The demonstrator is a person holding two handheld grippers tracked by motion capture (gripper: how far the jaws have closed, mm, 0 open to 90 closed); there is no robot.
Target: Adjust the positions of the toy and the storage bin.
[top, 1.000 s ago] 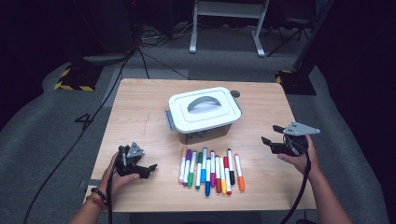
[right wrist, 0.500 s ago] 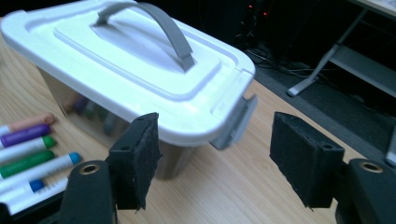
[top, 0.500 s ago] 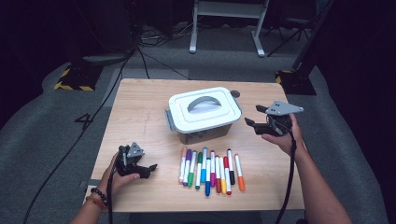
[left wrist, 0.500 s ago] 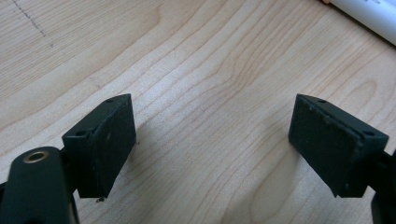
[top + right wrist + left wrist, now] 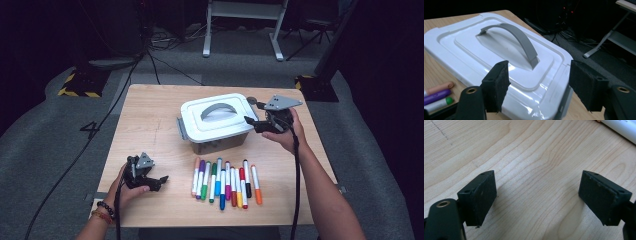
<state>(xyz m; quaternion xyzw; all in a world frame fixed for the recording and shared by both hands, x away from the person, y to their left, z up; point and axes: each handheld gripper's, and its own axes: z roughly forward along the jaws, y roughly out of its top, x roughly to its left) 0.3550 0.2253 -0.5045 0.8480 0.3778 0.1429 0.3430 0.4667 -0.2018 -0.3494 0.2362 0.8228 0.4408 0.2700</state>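
Observation:
A storage box with a white lid (image 5: 216, 117) and a grey arched handle (image 5: 218, 110) stands mid-table. In front of it lies a row of several coloured markers (image 5: 225, 182). My right gripper (image 5: 250, 111) is open and hovers at the box's right end, pointing at it. In the right gripper view its jaws (image 5: 539, 87) stand apart just above the near edge of the lid (image 5: 474, 50), with the handle (image 5: 519, 40) beyond them and nothing between the pads. My left gripper (image 5: 159, 182) rests open at the front left, and between its jaws (image 5: 537, 200) is bare wood.
The wooden table (image 5: 150, 125) has free room at its left and along the back. A white marker barrel (image 5: 621, 127) crosses the top right corner of the left gripper view. Cables and metal stand legs (image 5: 240, 30) lie on the dark floor behind the table.
My right gripper has risen and moved left and away from the table's right side to the right end of the box. The left gripper has stayed where it was.

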